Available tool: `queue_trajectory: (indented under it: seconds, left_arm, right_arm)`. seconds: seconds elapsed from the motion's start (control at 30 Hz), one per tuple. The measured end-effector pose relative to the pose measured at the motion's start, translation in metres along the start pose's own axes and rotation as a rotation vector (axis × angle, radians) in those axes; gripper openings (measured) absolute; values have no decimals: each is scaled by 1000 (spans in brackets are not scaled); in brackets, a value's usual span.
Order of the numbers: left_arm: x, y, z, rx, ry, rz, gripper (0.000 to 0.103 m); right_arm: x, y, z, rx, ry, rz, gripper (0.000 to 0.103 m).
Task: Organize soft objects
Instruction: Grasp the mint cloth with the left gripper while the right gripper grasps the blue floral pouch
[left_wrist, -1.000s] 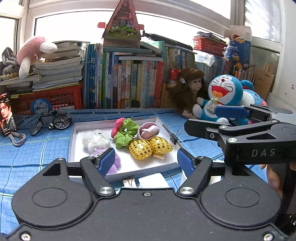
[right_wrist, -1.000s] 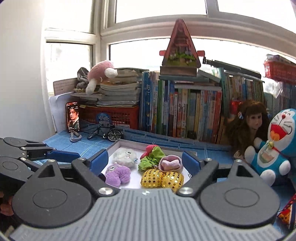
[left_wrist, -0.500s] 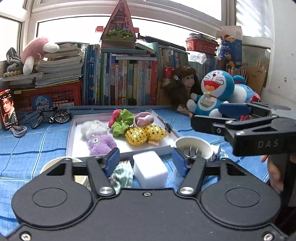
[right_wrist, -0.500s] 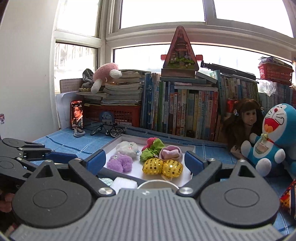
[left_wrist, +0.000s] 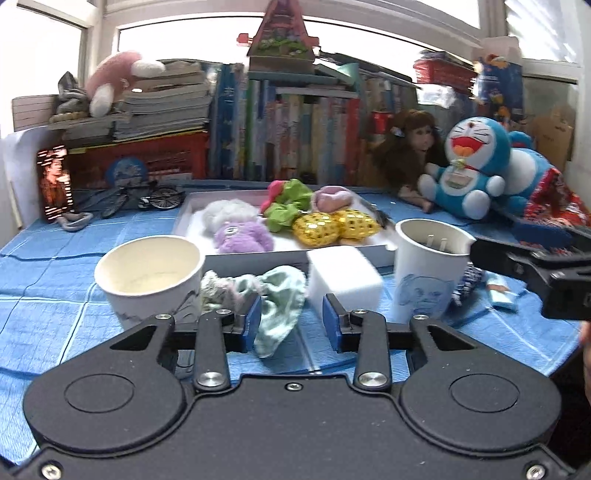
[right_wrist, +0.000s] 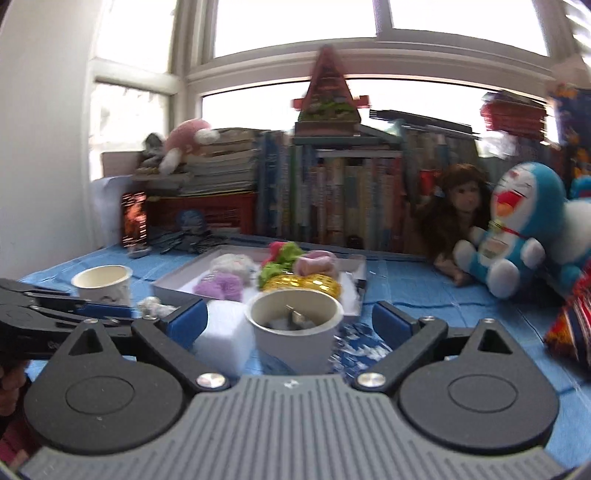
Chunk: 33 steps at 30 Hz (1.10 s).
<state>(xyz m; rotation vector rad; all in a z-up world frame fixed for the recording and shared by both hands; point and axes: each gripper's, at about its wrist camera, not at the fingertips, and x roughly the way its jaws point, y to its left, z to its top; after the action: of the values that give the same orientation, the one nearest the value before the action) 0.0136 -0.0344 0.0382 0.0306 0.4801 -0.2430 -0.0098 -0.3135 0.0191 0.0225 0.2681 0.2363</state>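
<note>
A: Left gripper (left_wrist: 290, 326): jaws narrowed, have just been closing. A pale green cloth (left_wrist: 279, 299) lies between the pads on the blue worktop (left_wrist: 55, 280); its edge looks to brush the left pad, but there is no clamp on it.

B: Right gripper (right_wrist: 288, 319)?

A: Jaws spread wide, holding nothing. A white cup (right_wrist: 295, 328) sits between them, not touched. White foam block (right_wrist: 221, 338) is just left of it.

B: Other soft items?

A: In the white tray (left_wrist: 192, 214) farther back: purple plush (left_wrist: 242, 236), green scrunchie (left_wrist: 286, 206), gold pouches (left_wrist: 334, 225).
</note>
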Motion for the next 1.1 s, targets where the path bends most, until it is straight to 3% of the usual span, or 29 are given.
queue_trajectory:
  seconds: [0.1,0.23,0.5,1.1]
  left_arm:
    - [9,1,-5,-11,5,32,35]
    - [26,1,-11,-27,41,42,35]
    - [43,-5,-15,-23,48,86,35]
    - [64,-3,-15,-68,65,107,35]
  right_arm:
    - [0,-8,-12,25,6,-36,97]
    - [8,-12,-26,31,65,-95,82]
    - [31,-10,-39,-19,150,-202,66]
    - [56,-15,-36,-32,194,-233,63]
